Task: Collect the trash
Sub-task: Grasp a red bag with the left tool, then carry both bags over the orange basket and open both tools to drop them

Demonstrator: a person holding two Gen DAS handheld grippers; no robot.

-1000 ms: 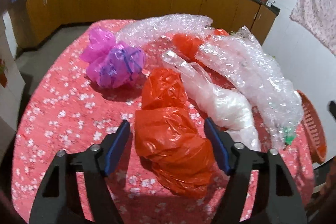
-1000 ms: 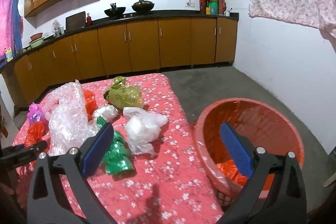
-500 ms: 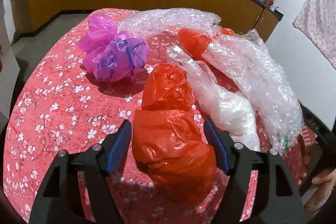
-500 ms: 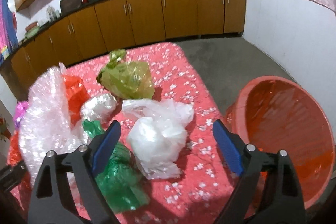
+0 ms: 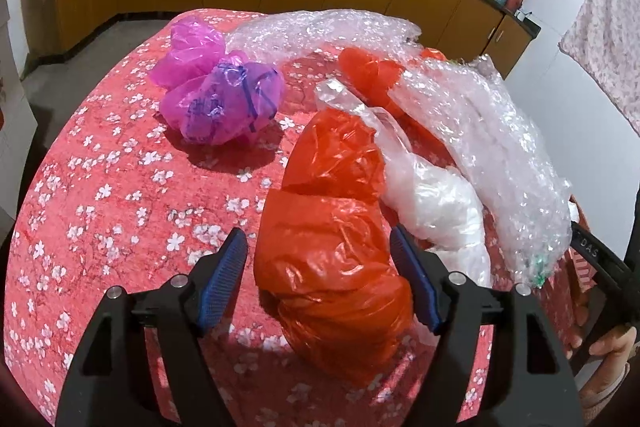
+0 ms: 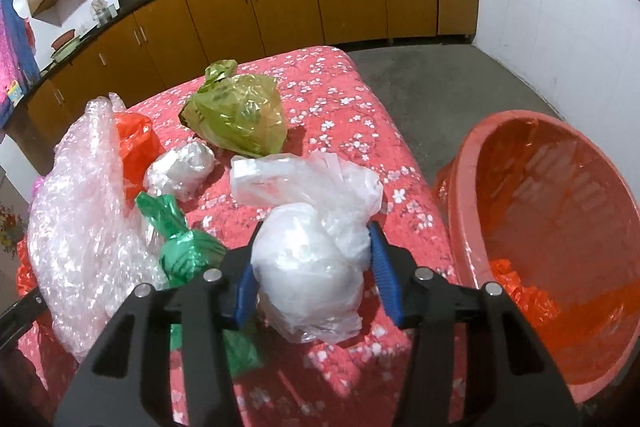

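An orange plastic bag (image 5: 332, 227) lies crumpled on the red flowered tablecloth (image 5: 100, 207). My left gripper (image 5: 316, 239) straddles it, open, with a gap between the left pad and the bag. In the right wrist view a white plastic bag (image 6: 312, 259) sits between the blue pads of my right gripper (image 6: 316, 239). Its jaws are closing and both pads touch the bag's sides. An orange basket (image 6: 516, 115) stands off the table's right edge, with orange plastic (image 6: 520, 291) at its bottom.
A pink bag (image 5: 224, 99), long bubble wrap (image 5: 480, 131) and another white bag (image 5: 436, 211) lie around the orange one. A green bag (image 6: 184, 247), a yellow-green bag (image 6: 236, 115) and a small silvery bag (image 6: 180, 167) lie near the right gripper. A hand (image 5: 612, 347) shows at the right.
My right gripper swung from over the basket to the table, came down around the white bag, and its jaws narrowed onto it. The left gripper stayed over the orange bag.
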